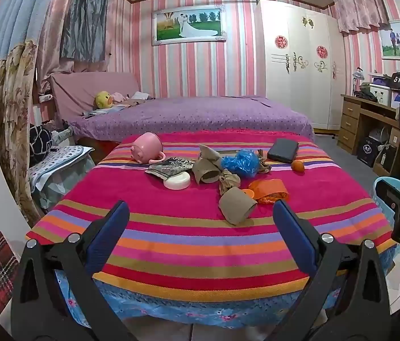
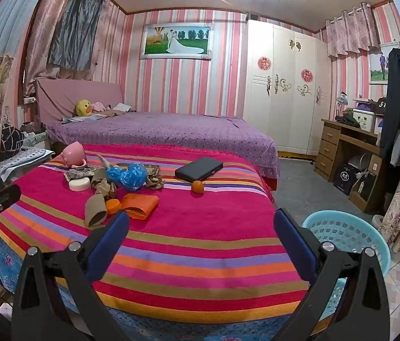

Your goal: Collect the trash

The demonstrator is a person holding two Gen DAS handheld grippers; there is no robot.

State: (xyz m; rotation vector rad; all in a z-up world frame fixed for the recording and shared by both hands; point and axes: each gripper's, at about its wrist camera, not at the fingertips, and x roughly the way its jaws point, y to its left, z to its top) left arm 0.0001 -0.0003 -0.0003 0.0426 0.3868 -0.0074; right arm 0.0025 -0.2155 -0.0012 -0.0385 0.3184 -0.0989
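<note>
- My left gripper (image 1: 200,227) hangs with its blue-padded fingers spread wide and nothing between them, tipped slightly down toward a table under a striped cloth (image 1: 200,244).
- My right gripper (image 2: 200,233) is the same: fingers wide apart, holding nothing.
- The trash lies in a loose cluster on the cloth, beyond my fingertips and not touching them.
- Closest to my left fingers, just past the right fingertip, is a flattened brown paper cup (image 1: 235,204). It looks light and easily crushed; I judge a gentle pinch across its creased body would hold it.
- Beside it sits an orange wrapper (image 1: 269,190), thin and probably slippery, best taken at a folded edge.
- Farther ahead are more crumpled brown paper (image 1: 207,167) and a blue plastic bag (image 1: 241,162), soft and shapeless; I would gather a bunched fold of the bag rather than a loose corner.
- A foil packet (image 1: 168,167) and a white round lid (image 1: 177,182) lie ahead of my left fingertip.
- Things I judge not to be trash: a tipped pink cup (image 1: 146,147), a black case (image 1: 282,150) and a small orange fruit (image 1: 297,166).
- A light blue laundry-style basket (image 2: 350,236) stands on the floor just right of my right fingers, beside the table; it seems the likely place for the trash.
</note>
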